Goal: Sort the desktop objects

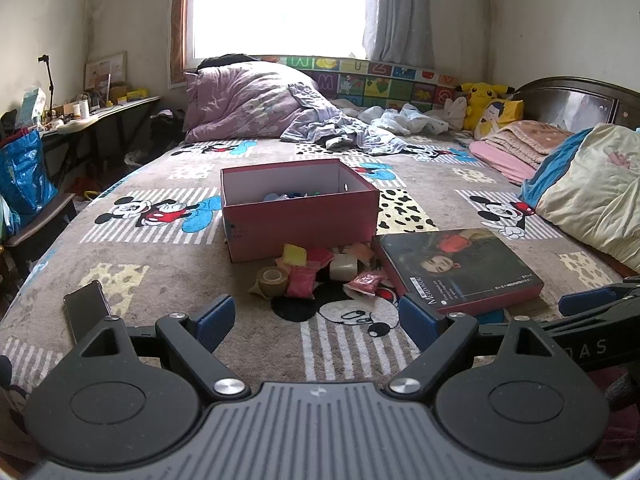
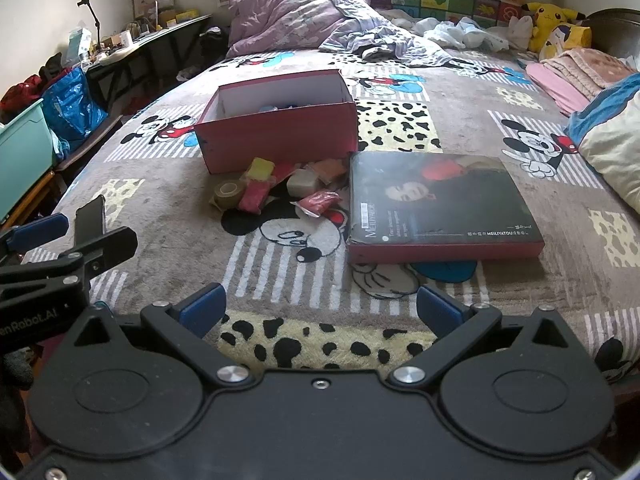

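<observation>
The small-object pile [image 1: 320, 272] — packets, a tape roll [image 1: 273, 278], a pale block [image 1: 343, 269] — is seen straight ahead of the left gripper [image 1: 316, 320], which is judged nearer; from the right gripper [image 2: 320, 312] it lies ahead-left. Both jaws are spread, holding nothing. The pile touches the red box [image 1: 300, 216], beside the lid [image 2: 440, 208], on a cartoon-print bedspread [image 1: 160, 264] in a bedroom.

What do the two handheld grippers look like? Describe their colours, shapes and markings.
Both the left gripper and right gripper are black, with round pivot discs, silver screws and blue finger pads. White lettering marks the left gripper's side.
</observation>
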A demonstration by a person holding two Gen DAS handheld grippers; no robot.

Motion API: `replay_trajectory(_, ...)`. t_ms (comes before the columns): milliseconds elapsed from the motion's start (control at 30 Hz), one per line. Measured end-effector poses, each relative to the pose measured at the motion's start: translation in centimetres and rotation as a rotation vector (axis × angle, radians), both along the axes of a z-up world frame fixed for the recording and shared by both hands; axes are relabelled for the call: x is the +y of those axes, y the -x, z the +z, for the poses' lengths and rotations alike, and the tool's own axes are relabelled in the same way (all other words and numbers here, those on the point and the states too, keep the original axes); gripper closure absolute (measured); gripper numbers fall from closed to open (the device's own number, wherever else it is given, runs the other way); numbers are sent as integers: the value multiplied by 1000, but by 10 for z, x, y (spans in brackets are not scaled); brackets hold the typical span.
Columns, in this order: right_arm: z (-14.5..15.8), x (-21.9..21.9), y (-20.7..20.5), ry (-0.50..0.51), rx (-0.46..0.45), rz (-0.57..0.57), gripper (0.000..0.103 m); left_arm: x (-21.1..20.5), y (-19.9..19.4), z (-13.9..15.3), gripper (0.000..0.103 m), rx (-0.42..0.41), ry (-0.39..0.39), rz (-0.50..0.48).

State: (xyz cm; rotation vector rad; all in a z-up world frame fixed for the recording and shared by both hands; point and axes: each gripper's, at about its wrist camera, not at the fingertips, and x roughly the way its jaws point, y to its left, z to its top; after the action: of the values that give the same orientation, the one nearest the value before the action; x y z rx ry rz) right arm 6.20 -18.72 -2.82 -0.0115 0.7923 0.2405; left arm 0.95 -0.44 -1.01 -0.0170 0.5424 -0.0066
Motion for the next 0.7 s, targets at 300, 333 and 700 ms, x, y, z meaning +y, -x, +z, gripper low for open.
replay_trajectory(300, -4, -2, -5, -22, 8, 22, 0, 8, -7, -4, 14, 12, 48, 10)
replay_trajectory(333, -5, -3, -6, -30, 9, 23, 1, 9, -9, -5, 14, 9, 52, 8)
replay_trajectory(700, -24, -6, -38, -71, -18, 43, 1, 25, -46, -22, 14, -23, 74, 18)
